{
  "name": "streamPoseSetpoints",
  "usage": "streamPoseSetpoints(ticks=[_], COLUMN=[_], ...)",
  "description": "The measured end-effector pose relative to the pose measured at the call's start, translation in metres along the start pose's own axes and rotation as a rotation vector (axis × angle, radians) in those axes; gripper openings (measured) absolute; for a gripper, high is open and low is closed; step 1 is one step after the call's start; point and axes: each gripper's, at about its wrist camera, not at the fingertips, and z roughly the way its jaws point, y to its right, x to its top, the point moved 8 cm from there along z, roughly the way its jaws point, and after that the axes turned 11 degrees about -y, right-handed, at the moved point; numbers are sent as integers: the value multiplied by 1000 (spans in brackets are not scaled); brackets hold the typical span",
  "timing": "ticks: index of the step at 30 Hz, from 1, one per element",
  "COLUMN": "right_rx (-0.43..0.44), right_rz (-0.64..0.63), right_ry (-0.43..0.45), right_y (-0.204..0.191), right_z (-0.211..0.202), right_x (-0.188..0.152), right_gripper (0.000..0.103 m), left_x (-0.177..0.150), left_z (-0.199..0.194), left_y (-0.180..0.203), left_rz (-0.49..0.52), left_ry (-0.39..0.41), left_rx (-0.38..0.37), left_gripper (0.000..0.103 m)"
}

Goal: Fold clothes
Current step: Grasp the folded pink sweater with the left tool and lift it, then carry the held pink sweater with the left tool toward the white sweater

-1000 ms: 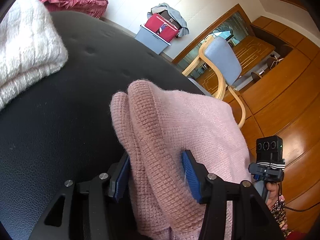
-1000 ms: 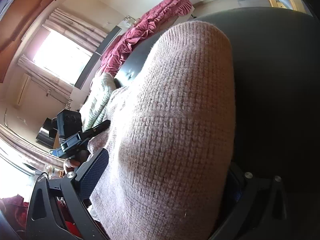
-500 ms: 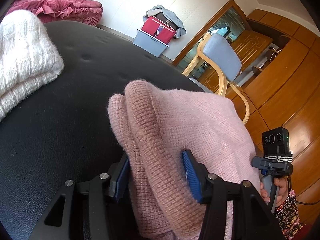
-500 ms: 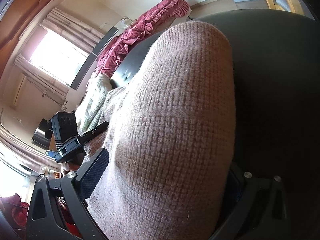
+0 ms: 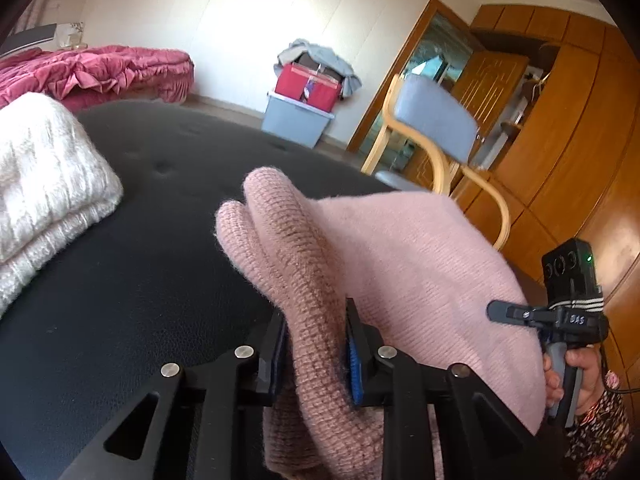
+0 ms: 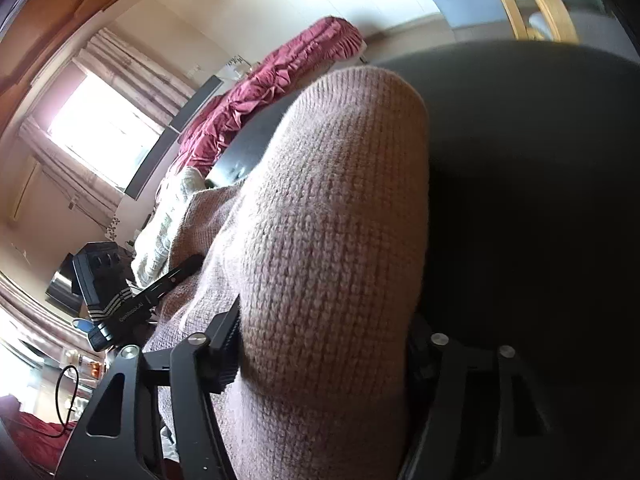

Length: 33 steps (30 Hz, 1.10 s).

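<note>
Black padded surface (image 5: 120, 280), dimpled, leather-like; whether table or upholstered seat, cannot tell. It carries everything relevant.

Pink knit sweater (image 5: 400, 264): bunched, lying on the black surface, spanning the gap between the 2 hand-held grippers. Its long axis runs side to side from one gripper to the other, so each tool sits at 1 end of it. Neither hand is nearer; both are already on the cloth.

White knit garment (image 5: 44, 184): folded, resting on the black surface to the left of the pink one, well apart from it.

Left hand-held gripper (image 5: 316, 356): jaws closing, narrow gap, a thick fold of pink knit pinched between the blue pads and bulging forward past them.

Right hand-held gripper (image 6: 324, 356): jaws closing, wider gap, a fat roll of the same sweater filling the space; left pad pressed into the knit, right pad mostly hidden by it.

Judgement: pickup stage, fold not yet made. Next move probably a joint lift with both ends kept level.
</note>
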Motion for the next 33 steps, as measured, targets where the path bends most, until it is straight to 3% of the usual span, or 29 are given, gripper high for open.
streamPoseSetpoints(ticks=[9, 16, 26, 30, 33], right_rx=[38, 114, 333, 416, 458], right_rz=[-109, -251, -445, -489, -496], right_ry=[44, 37, -72, -137, -194], right_y=[-48, -131, -282, -332, -349], right_z=[-18, -4, 101, 161, 208], right_x=[14, 55, 160, 191, 201], right_gripper=[55, 55, 55, 55, 55], left_x=[13, 35, 85, 93, 83], left_z=[-46, -126, -254, -279, -284], left_y=[28, -3, -125, -179, -220], left_rz=[45, 6, -172, -222, -297], left_ry=[114, 266, 497, 526, 520], left_rx=[-46, -14, 187, 298, 333], left_gripper=[23, 23, 24, 24, 24])
